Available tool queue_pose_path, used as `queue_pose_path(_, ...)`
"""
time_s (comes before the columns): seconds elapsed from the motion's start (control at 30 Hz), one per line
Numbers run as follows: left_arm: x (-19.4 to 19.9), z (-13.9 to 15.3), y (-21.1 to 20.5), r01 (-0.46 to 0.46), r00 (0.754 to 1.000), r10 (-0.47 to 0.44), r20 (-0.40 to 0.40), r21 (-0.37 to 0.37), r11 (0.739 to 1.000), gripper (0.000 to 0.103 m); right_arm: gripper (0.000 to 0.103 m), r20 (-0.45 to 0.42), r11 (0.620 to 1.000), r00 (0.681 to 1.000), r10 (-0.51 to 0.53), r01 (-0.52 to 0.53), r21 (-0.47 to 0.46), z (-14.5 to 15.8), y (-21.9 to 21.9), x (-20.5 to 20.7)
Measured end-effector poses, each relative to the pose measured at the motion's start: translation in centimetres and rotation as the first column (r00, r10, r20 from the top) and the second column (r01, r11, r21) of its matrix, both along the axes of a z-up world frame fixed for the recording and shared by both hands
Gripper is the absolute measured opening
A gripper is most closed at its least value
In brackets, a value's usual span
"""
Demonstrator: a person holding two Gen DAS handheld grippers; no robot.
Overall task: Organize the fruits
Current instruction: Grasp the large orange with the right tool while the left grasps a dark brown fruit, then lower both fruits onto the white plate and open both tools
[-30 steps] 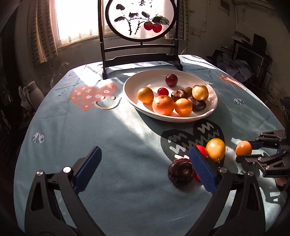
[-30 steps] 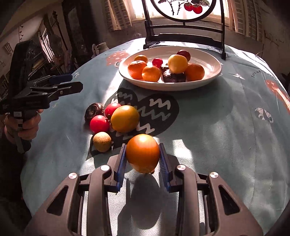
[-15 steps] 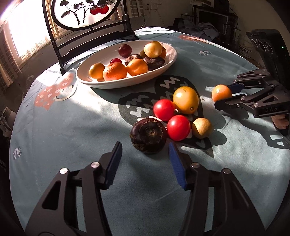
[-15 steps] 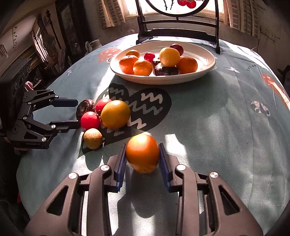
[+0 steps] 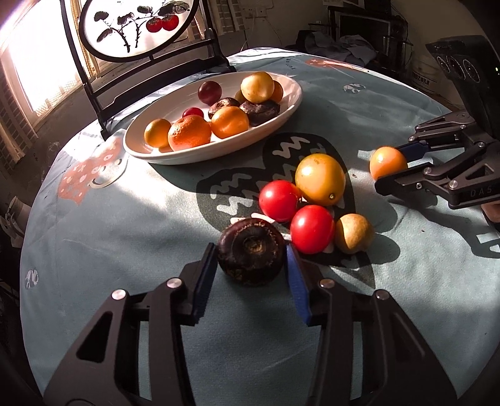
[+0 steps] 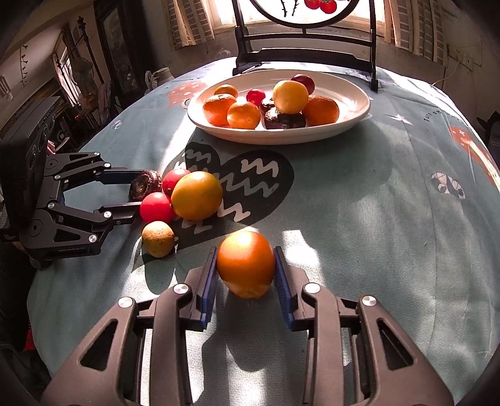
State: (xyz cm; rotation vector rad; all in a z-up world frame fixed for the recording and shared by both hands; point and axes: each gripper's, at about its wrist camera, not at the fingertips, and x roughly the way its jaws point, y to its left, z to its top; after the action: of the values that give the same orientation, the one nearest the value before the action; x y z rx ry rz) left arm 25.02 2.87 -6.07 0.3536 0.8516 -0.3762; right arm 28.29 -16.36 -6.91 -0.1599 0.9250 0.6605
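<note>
1. Round tabletop [image 5: 125, 312], teal cloth with a dark heart print, strong sun patches.
2. Dark framed screen [image 5: 137, 28] with painted red fruit stands at the far edge, just behind the plate.
3. White oval plate [image 5: 290, 103] on the far half holds oranges, dark red round fruits, a yellow one and dark brown ones, piled touching.
4. Left tongs [image 5: 251, 265] low over the cloth, jaws have just been closing; both blue pads now touch the sides of the dark brown fruit [image 5: 250, 256], which sits on the cloth.
5. Right tongs [image 6: 245, 274] pinching an orange [image 6: 246, 268], pads pressed on both sides; the orange hangs just above the cloth, shadow below it.
6. Loose cluster beside the dark brown fruit: big yellow-orange fruit [image 5: 320, 179], touching two red tomatoes [image 5: 279, 200] [image 5: 312, 229].
7. Small tan fruit [image 5: 354, 232] lies just beside the nearer tomato, at the cluster's near right edge.
8. Fingers of the person's right hand [image 5: 493, 212] show behind the right tongs.
</note>
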Motion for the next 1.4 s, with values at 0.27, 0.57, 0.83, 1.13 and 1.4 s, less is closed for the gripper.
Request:
queue_pose_path(0.27, -0.9, 0.6, -0.2, -0.013, 0.999, 0.013, 0.03, 0.01, 1.0, 0.045, 0.034, 0.019, 1.0, 1.0, 0.004, -0.004, 0.013, 0.5, -0.1, -0.3)
queue_pose_path(0.57, -2.1, 3.6, 0.4, -0.019, 0.996, 0.03, 0.082, -0.136, 0.991, 0.045, 0.035, 0.045, 0.989, 0.998, 0.048, -0.054, 0.14, 2.1, -0.2, -0.8)
queue_pose_path(0.83, 2.1, 4.9, 1.2, -0.137, 0.988, 0.15, 0.031, -0.269, 0.953, 0.045, 0.035, 0.084, 0.957, 0.994, -0.064, 0.037, 0.286, 4.2, -0.2, 2.1)
queue_pose_path(1.13, 9.7, 6.9, 0.8, -0.29, 0.943, 0.323, 0.08, -0.276, 0.916, 0.044, 0.035, 0.122, 0.911, 0.958, -0.258, 0.199, 0.362, 5.5, 0.1, 9.6)
queue_pose_path(1.4, 15.1, 5.6, 0.5, -0.356, 0.924, 0.377, 0.053, -0.232, 0.905, 0.044, 0.035, 0.064, 0.9, 0.953, -0.297, 0.258, 0.351, 3.8, 0.8, 15.4)
